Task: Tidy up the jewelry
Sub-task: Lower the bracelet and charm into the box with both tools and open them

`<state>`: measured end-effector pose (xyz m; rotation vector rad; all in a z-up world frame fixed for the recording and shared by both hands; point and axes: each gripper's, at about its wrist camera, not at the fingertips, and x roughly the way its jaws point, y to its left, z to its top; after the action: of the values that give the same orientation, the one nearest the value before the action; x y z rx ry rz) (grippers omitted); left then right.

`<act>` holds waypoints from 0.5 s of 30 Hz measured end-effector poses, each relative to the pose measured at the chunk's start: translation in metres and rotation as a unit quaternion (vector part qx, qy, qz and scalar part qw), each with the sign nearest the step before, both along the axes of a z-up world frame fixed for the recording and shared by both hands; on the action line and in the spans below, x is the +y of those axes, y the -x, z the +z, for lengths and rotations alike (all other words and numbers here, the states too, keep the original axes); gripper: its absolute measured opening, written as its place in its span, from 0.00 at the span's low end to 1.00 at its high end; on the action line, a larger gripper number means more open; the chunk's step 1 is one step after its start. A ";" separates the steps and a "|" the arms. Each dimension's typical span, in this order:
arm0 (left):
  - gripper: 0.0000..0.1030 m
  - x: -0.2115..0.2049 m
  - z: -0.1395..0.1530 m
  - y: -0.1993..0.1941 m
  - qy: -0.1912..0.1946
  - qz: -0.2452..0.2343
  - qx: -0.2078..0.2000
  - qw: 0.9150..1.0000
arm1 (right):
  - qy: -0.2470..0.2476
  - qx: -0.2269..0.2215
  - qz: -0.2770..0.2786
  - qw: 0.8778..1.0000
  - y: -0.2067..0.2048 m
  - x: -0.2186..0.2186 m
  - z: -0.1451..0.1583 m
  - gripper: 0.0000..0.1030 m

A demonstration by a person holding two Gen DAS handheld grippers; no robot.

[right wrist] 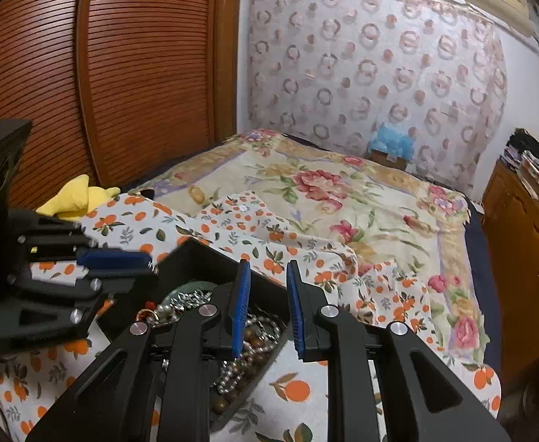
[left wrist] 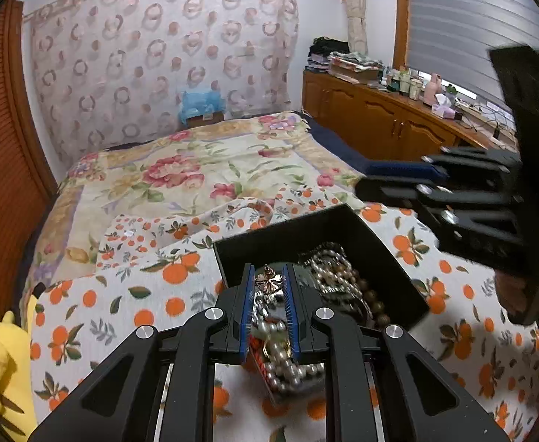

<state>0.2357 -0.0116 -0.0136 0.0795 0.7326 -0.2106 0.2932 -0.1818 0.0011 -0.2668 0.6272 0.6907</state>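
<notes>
While pearls fill the square black box (left wrist: 376,232), ribbed blue pads (left wrist: 246,309) pinch a clover charm (left wrist: 268,280).

Left gripper (left wrist: 268,276): bottom centre of the frame, its blue-padded fingers (left wrist: 246,305) close together over the box, a small gold flower-shaped piece (left wrist: 268,280) pinched between their tips.
Black box (left wrist: 365,228): centre, just above the fingers, open-topped, lying on the orange-print cloth (left wrist: 114,316).
Box contents: pearl strands (left wrist: 328,265) and brown wooden beads (left wrist: 374,300) heaped together at the right side.
Right gripper (left wrist: 398,180): right edge, blurred, pointing left, tips above the box's far right corner; its jaw gap cannot be told.
Bed (left wrist: 181,169): middle, floral cover.
Yellow cloth (left wrist: 0,353): lower left edge.
Wooden cabinet (left wrist: 380,118): upper right, cluttered top.
</notes>
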 end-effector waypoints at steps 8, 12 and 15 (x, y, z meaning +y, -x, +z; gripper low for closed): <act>0.14 0.003 -0.004 -0.021 -0.004 0.018 0.003 1.000 | 0.000 0.007 -0.017 1.000 0.005 -0.014 -0.010 0.22; 0.34 0.006 -0.005 -0.022 0.001 0.026 0.007 1.000 | -0.001 0.010 -0.024 1.000 0.010 -0.021 -0.013 0.22; 0.41 0.006 -0.002 -0.015 0.001 0.029 0.002 1.000 | -0.005 0.012 -0.033 0.999 0.015 -0.026 -0.014 0.22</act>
<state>0.2510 -0.0060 -0.0159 0.0565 0.7370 -0.1550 0.2782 -0.2078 -0.0126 -0.2276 0.6519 0.6337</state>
